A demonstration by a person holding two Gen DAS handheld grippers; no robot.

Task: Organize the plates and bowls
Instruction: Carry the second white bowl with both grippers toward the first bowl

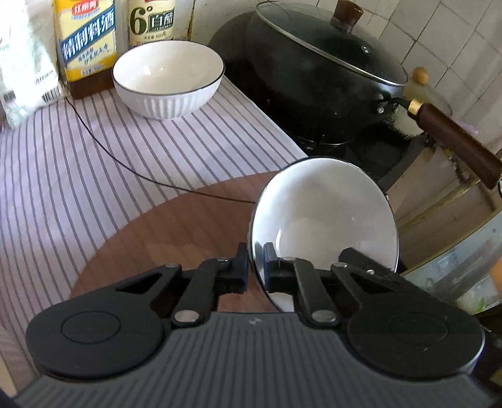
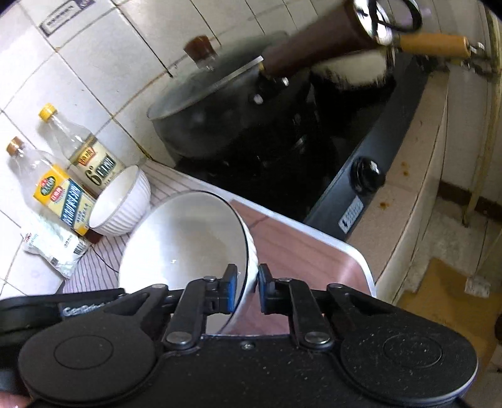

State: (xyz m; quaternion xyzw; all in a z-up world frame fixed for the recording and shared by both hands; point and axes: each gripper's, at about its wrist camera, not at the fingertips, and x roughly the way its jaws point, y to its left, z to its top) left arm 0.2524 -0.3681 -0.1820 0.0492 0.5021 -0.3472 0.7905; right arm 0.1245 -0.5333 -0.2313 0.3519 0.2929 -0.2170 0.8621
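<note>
Near bowl [image 1: 323,216]: white glazed, dark-rimmed, tilted over brown wood-grain board [image 1: 175,238]; left gripper [image 1: 255,266] and right gripper [image 2: 246,290] each clenched on its rim. Second bowl [image 1: 168,81]: ribbed, upright on striped cloth [image 1: 62,175]. Behind: bottle [image 1: 152,22] marked "6°", possibly vinegar. Beside: lidded black wok [image 1: 323,78].

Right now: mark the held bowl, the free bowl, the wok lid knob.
held bowl [image 1: 323,213], left wrist view, white inner wall.
free bowl [image 1: 168,67], left wrist view, inside surface.
wok lid knob [image 1: 346,14], left wrist view, brown top.
</note>
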